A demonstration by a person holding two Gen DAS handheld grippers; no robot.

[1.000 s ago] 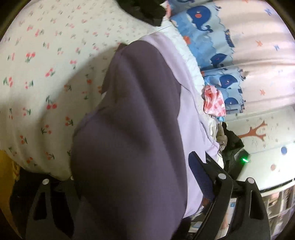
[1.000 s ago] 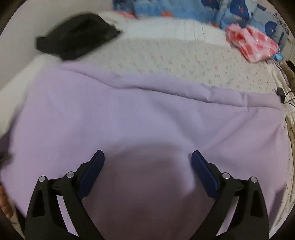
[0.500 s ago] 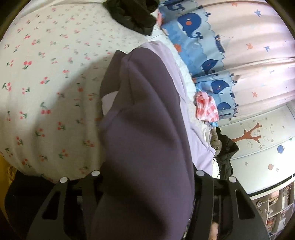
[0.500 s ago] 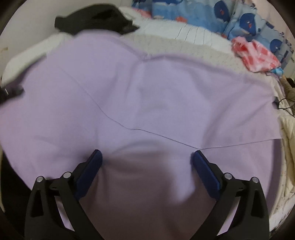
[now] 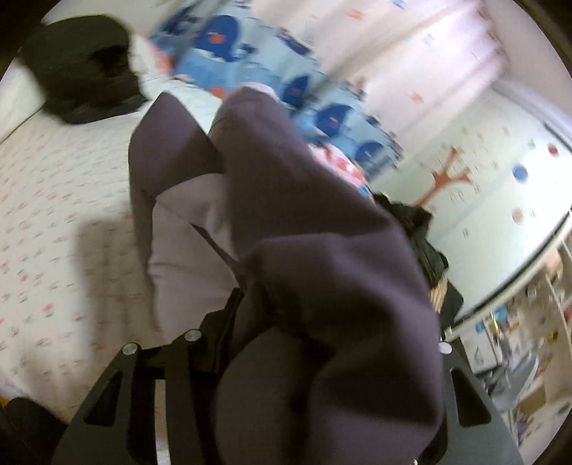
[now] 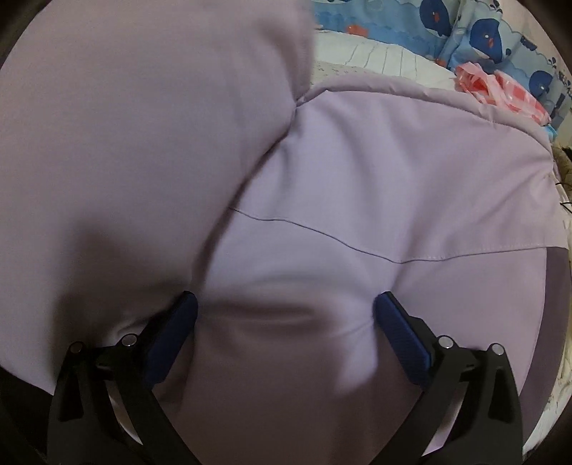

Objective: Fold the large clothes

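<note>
No brand, label or legible writing is seen on any item, and no container can be made out clearly; only blurred shelving [image 5: 529, 361] with indistinct contents is seen at the far right of the left wrist view.

The lilac garment [image 6: 375, 186] is spread over the floral bedsheet [image 5: 53, 200], and one large fold of it is lifted at the left of the right wrist view. A bunched, shadowed part of the same garment [image 5: 321, 279] is draped over the left gripper [image 5: 314, 343]; its fingertips are hidden by the cloth, so whether it is clamped cannot be told. The right gripper [image 6: 286, 307] is held with its blue-padded fingers [image 6: 400, 332] spread wide, fabric bulging between them.

A black garment [image 5: 82, 71] lies far left on the bed. A pink checked cloth [image 6: 500, 89] rests far right, near the whale-print fabric [image 6: 482, 32].
</note>
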